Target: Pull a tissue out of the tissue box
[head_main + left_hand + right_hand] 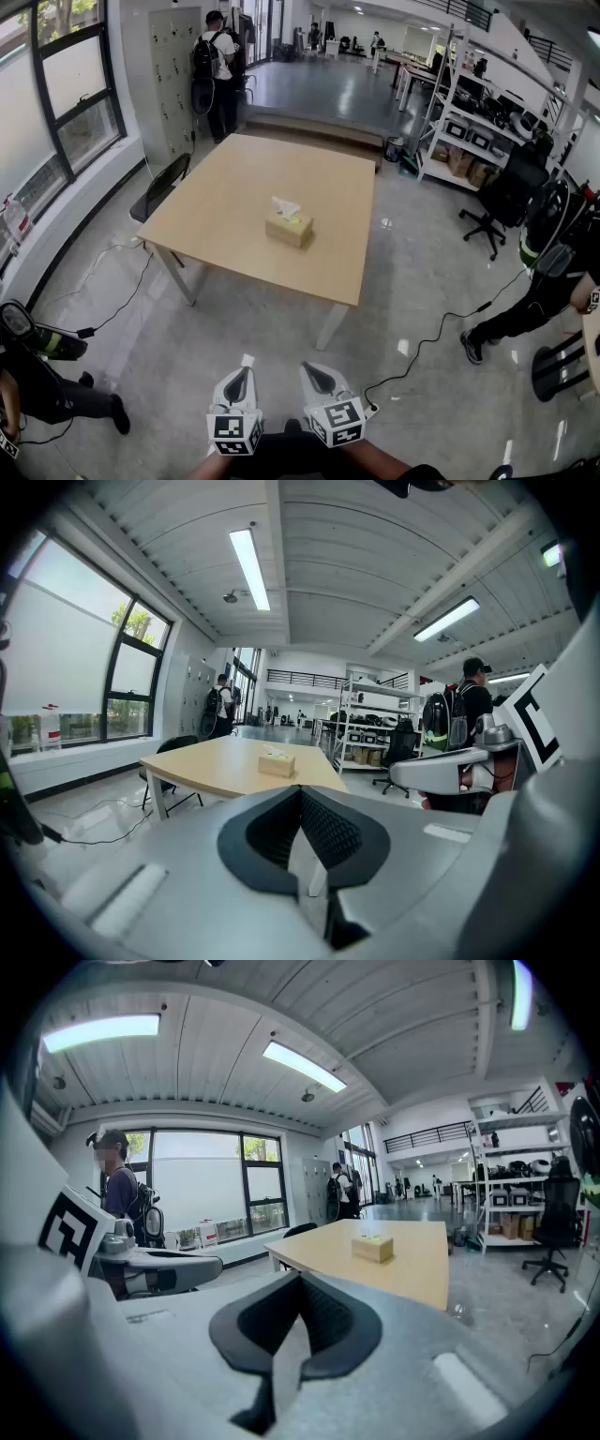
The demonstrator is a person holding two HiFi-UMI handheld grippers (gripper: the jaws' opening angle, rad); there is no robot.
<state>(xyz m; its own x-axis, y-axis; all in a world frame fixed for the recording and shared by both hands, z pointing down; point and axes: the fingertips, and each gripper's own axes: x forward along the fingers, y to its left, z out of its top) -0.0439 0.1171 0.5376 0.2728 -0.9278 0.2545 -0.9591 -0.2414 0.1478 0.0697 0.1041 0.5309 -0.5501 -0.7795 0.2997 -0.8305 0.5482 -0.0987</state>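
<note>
Tissue box (289, 229) near centre of wooden table (216, 178), white tissue (285, 207) standing out of its top. Left hand-held gripper (236, 384) and right hand-held gripper (319, 378) side by side, well short of table, jaws together, nothing between them

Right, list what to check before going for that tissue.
1. Tan cardboard tissue box stands flat on the light wooden table, away from its edges: ok.
2. White tissue sticks up from the box top, free to pinch: ok.
3. Left hand-held gripper empty: ok.
4. Right hand-held gripper empty: ok.
5. Jaws open for a pinch: not ok, both pairs are together.
6. Box within reach: not ok, both grippers are near the person's body, with grey floor between them and the table.
</note>
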